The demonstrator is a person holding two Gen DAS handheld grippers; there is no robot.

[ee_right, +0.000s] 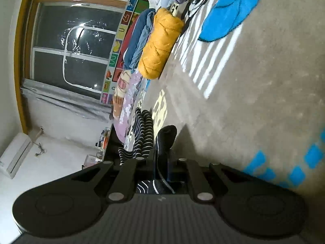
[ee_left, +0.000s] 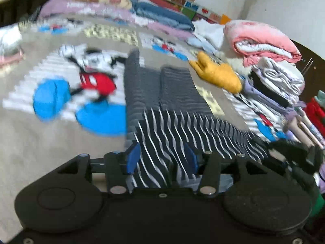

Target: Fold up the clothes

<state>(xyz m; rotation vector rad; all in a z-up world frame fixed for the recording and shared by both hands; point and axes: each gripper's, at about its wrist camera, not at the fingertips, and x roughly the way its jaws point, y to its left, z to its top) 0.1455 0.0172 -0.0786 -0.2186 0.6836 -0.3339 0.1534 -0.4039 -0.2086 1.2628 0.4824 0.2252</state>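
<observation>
Left hand-held gripper (ee_left: 162, 160): blue fingers (ee_left: 133, 159) stand apart with the striped garment (ee_left: 172, 109) between them; cloth fills the gap, but the frame is blurred and I can't tell if the pads press on it. The garment is dark navy with thin white wavy stripes; it runs from the jaws out flat over the bed cover (ee_left: 50, 142), its far part lying in two long lobes side by side.

Right hand-held gripper (ee_right: 162, 162): jaws nearly together, pinching a dark fold of the same striped garment (ee_right: 164, 140), which sticks out past the fingertips. More of the striped cloth bunches just beside it, on the side away from the cover.

The bed cover is tan with a cartoon mouse print (ee_left: 95, 73) in red, blue and white.

Beyond the garment, a mustard knit sweater (ee_left: 217, 75) sits apart from it on the cover. Next to that, a stack of folded laundry (ee_left: 280, 79) with a pink blanket (ee_left: 262, 40) on top.

Far edge: blue folded bedding (ee_left: 162, 14) and a lilac quilt (ee_left: 85, 8) against a coloured alphabet mat (ee_left: 191, 6) on the wall. Right wrist view also shows a dark window (ee_right: 75, 44).
</observation>
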